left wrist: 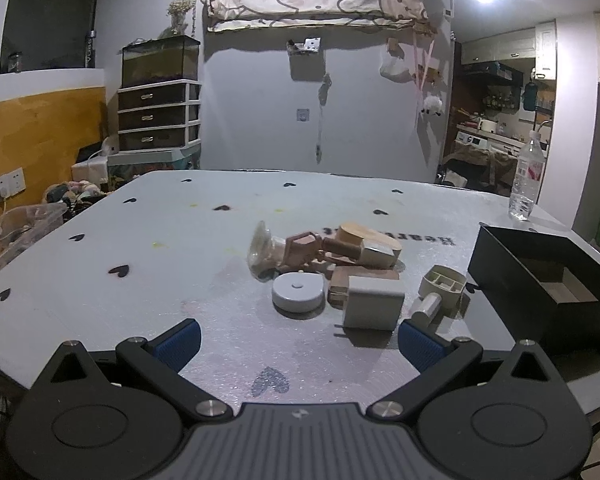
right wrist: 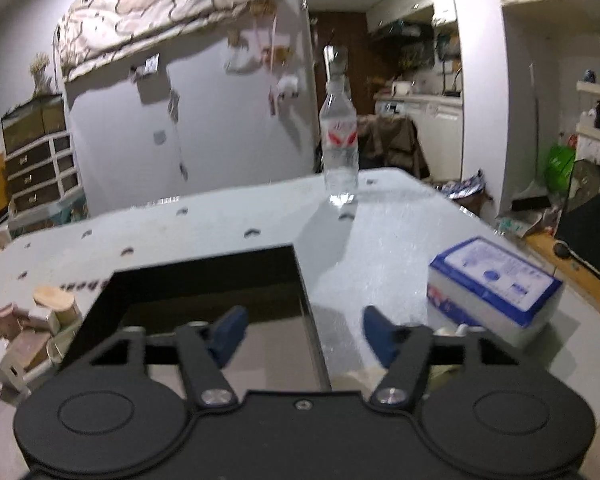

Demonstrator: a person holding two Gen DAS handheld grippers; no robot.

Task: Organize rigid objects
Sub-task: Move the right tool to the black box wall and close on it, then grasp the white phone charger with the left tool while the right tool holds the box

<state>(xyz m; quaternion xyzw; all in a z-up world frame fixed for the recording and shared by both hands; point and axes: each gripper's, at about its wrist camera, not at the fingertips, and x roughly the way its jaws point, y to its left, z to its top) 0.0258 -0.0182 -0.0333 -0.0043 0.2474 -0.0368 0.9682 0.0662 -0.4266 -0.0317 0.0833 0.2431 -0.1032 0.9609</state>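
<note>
Left wrist view: the left claw stands open and empty above the tabletop. The cluster of rigid objects lies just ahead, the white charger block nearest the right finger. The black box sits to the right, near the tabletop edge. Bare surface extends left.

Right wrist view: the right claw is half open, holding nothing, over the black box's right wall. The blue-and-white carton lies right, the water bottle beyond, near the far edge.

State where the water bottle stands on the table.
The water bottle stands upright at the table's far right corner, beyond the black box.
</note>
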